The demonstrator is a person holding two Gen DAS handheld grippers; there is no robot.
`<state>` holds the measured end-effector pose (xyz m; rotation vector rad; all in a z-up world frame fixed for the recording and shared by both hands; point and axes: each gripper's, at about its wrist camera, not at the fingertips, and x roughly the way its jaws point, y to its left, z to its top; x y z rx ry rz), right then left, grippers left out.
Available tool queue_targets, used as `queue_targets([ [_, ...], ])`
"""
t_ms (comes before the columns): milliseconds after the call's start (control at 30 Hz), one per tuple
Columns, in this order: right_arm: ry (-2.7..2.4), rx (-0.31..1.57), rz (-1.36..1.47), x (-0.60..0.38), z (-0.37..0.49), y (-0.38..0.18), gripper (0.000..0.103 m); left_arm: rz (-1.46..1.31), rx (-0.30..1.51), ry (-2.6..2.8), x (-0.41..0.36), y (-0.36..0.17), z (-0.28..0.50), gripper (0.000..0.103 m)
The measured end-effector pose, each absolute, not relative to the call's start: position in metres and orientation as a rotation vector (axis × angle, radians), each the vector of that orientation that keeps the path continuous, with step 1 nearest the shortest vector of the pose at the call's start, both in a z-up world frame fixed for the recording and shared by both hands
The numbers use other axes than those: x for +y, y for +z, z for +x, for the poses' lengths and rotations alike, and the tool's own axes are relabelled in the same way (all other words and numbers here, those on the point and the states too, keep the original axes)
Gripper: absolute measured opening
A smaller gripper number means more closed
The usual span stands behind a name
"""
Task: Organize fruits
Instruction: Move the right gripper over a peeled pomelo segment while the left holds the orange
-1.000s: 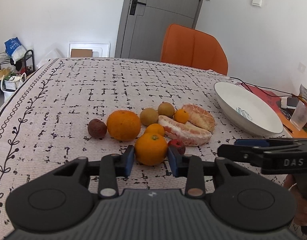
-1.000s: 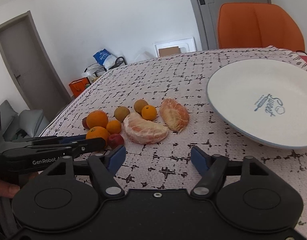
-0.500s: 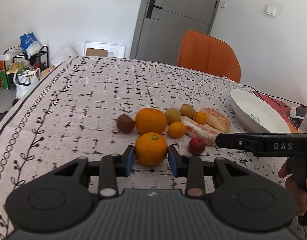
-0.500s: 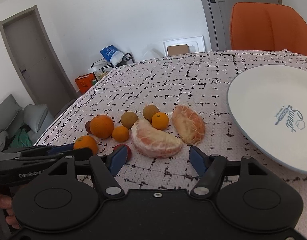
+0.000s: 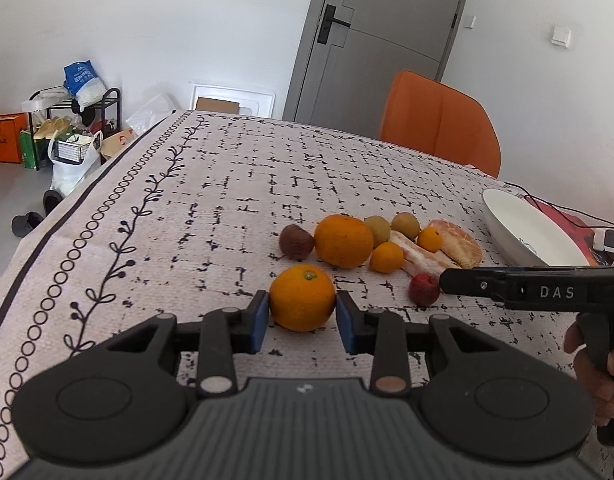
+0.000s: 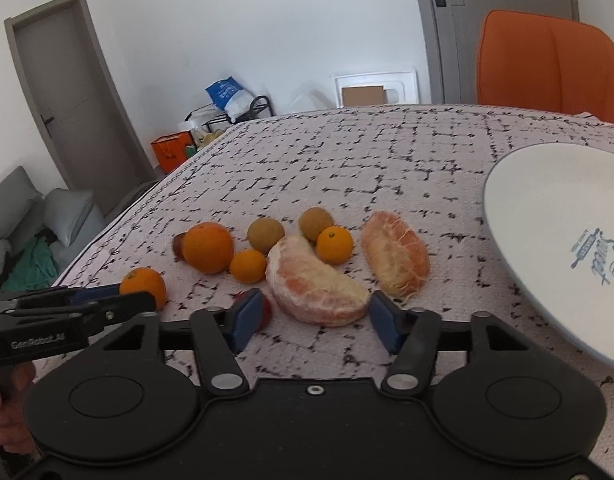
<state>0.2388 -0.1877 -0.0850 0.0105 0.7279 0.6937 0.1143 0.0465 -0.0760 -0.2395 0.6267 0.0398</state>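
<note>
Fruit lies in a bunch on the cloth (image 5: pixel 227 208), near the plate (image 6: pixel 547 216). The left gripper (image 5: pixel 302 312) squeezes an orange (image 5: pixel 302 303), and the right gripper (image 6: pixel 313 320) is closing around a peeled pomelo piece (image 6: pixel 315 284) (pads not quite touching yet). Next, I think, both must lift and go to the plate.

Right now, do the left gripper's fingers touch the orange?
Touching. In the left wrist view both blue fingers press the sides of the orange.
</note>
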Motion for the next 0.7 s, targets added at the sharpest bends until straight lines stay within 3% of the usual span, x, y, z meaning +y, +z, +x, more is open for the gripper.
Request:
queue_targets([
  [67, 0.719, 0.747, 0.02, -0.188, 0.238, -0.084, 0.041, -0.241, 0.626, 0.043, 0.048, -0.076, 0.113, 0.035],
  [233, 0.713, 0.732, -0.013, -0.182, 0.237, -0.085, 0.041, -0.243, 0.624, 0.053, 0.051, -0.075, 0.111, 0.035],
  [700, 0.704, 0.709, -0.075, -0.163, 0.252, -0.085, 0.059, -0.248, 0.622, 0.083, 0.063, -0.072, 0.108, 0.035],
])
